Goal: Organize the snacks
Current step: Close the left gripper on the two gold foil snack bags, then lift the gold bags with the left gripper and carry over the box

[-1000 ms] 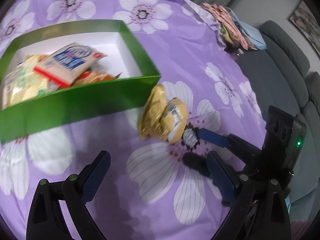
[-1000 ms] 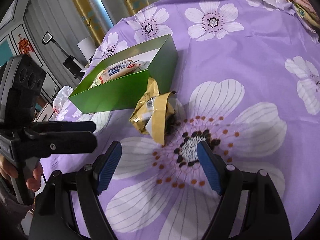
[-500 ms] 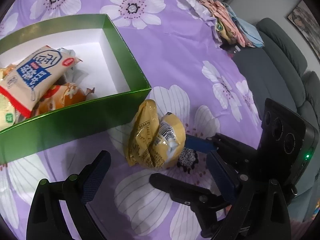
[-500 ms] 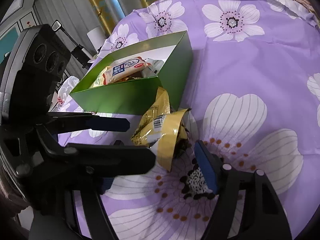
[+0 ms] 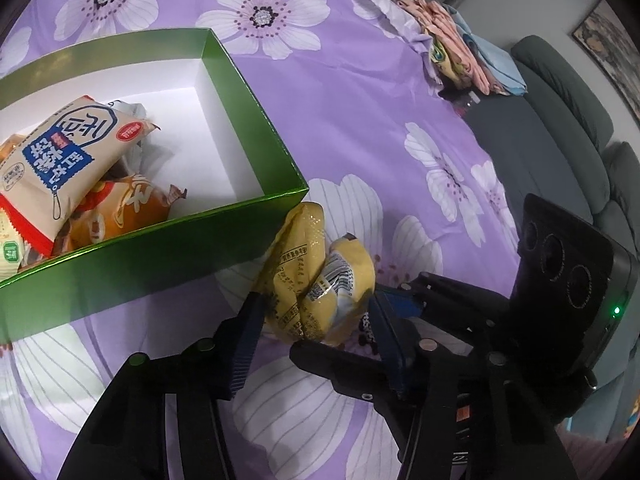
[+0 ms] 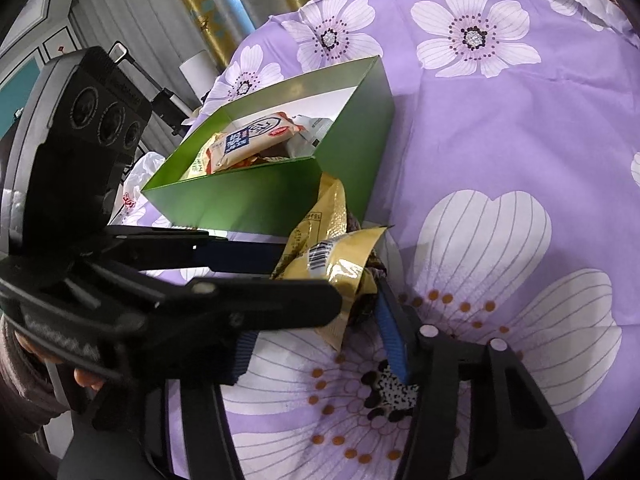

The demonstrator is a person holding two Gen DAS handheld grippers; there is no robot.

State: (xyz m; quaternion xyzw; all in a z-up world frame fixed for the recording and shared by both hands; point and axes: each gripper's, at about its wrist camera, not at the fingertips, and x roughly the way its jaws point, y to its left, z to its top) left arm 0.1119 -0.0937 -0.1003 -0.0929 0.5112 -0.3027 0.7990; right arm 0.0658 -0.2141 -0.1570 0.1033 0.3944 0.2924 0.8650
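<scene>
Purple tablecloth (image 5: 352, 92) with large white flowers, spread over the whole work surface; grey sofa (image 5: 560, 92) and a pile of folded cloths (image 5: 460, 52) at its far edge.

Green box (image 5: 248, 120): open-topped, white inside, standing on the cloth. Holds several snack packets, among them a beige packet with a blue label (image 5: 60, 160) lying over an orange packet (image 5: 128, 208). The right-hand part of the box floor is bare.

Yellow snack packets (image 5: 316, 276): two crumpled foil packets, lying on the cloth outside the box, touching its near corner. One shows a barcode.

Left gripper (image 5: 316, 320): jaws have just been closing. The yellow packets sit between the blue pads; the left pad (image 5: 244, 340) touches the lower left edge of the packets and the right pad touches their lower right edge, pinching them at their near end.

Right gripper (image 6: 320, 344): approaches the same packets from the other side, crossing the left gripper. Jaws have just been closing. The right pad (image 6: 394, 336) lies against the packets' near side; the left pad is mostly hidden behind a finger of the left gripper, so whether it touches cannot be told.

Hand (image 6: 86, 378): partly visible at the lower left of the right wrist view, holding the left gripper's handle.
</scene>
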